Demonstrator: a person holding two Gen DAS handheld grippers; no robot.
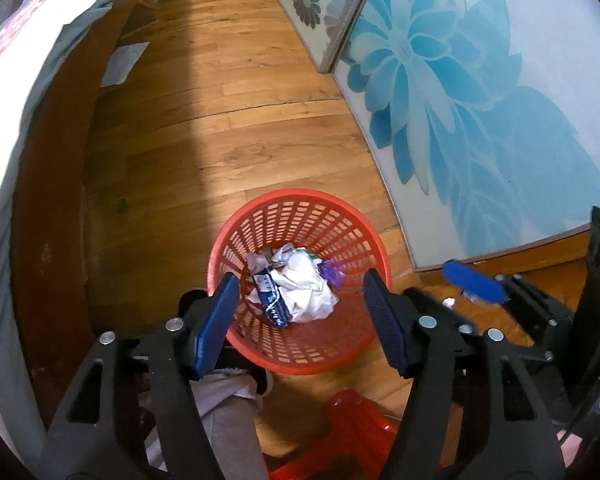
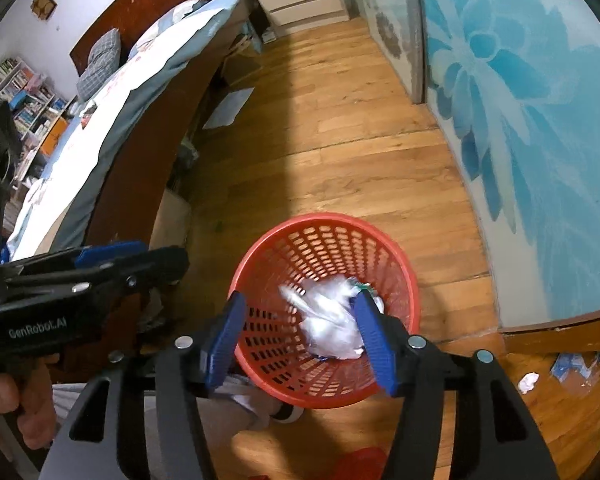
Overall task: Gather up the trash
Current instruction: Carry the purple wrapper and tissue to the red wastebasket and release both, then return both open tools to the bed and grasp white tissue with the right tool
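Round red plastic lattice wastebasket point(image 1: 300, 276) at lower centre on glossy wood-plank floor point(image 1: 228, 100), holding crumpled white paper trash point(image 1: 304, 284) and a dark blue wrapper point(image 1: 272, 296). Left gripper point(image 1: 302, 312) and right gripper point(image 2: 302, 336) both spread, empty, above it. Frosted blue-flower glass door point(image 1: 480, 92) at right.

My red mesh basket point(image 1: 300, 312) stands upright on the wooden floor point(image 1: 228, 128), holding crumpled white paper point(image 1: 304, 288) and a dark blue wrapper point(image 1: 272, 300) inside.
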